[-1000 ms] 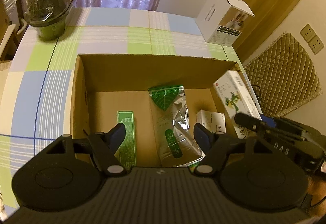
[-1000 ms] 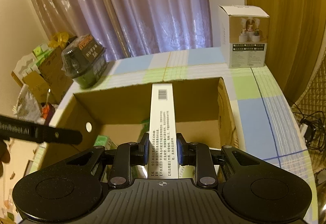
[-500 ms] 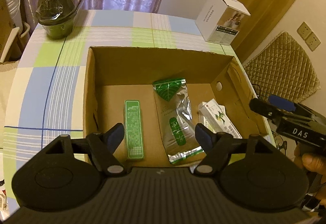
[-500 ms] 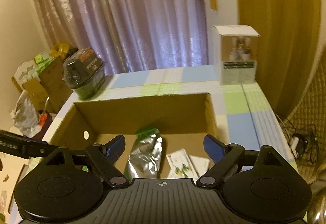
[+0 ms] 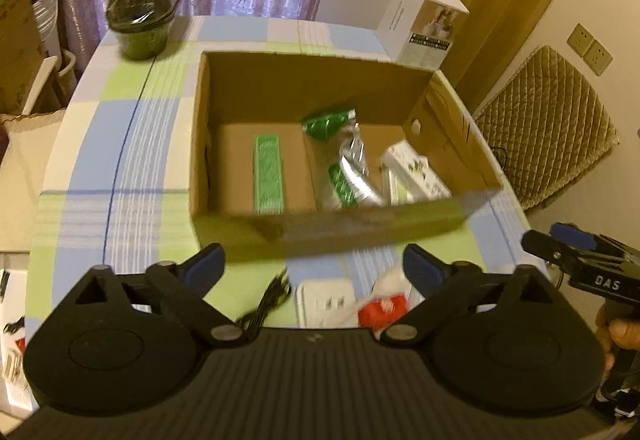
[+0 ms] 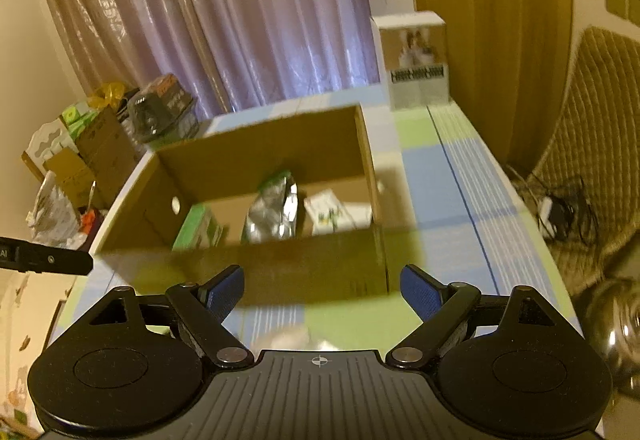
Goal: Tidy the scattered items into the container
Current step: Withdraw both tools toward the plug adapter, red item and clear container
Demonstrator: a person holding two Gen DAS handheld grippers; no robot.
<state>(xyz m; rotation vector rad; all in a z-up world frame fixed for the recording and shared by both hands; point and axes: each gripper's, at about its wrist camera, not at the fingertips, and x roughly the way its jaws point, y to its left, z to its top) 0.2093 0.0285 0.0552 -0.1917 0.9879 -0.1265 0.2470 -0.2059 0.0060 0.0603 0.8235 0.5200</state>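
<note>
cardboard box point(image 5: 336, 224) sits open near the middle of the checked worktop point(image 5: 120, 168), and i see four things lying on its floor: a flat green packet point(image 5: 269, 174) toward its left wall, a silver and green foil pouch point(image 5: 344, 160) in the middle, and a white carton point(image 5: 416, 176) with green print by the right wall, resting on another pale box i cannot make out well. my left claw point(image 5: 314, 264) hangs just short of the box's near wall, fingers spread wide and gripping nothing. between those fingers, on the near edge of the worktop, lie a black cable point(image 5: 268, 300), a white power strip point(image 5: 326, 302) and a red and white item point(image 5: 386, 306), blurred. my right claw point(image 6: 322, 286) is also spread wide and bare, facing the box's near wall from the same edge. at the far left corner stands a dark wrapped bowl point(image 5: 142, 16); at the far right corner stands a white product box point(image 5: 424, 26). from the left camera the right claw's tip shows beyond the right edge of the worktop.
</note>
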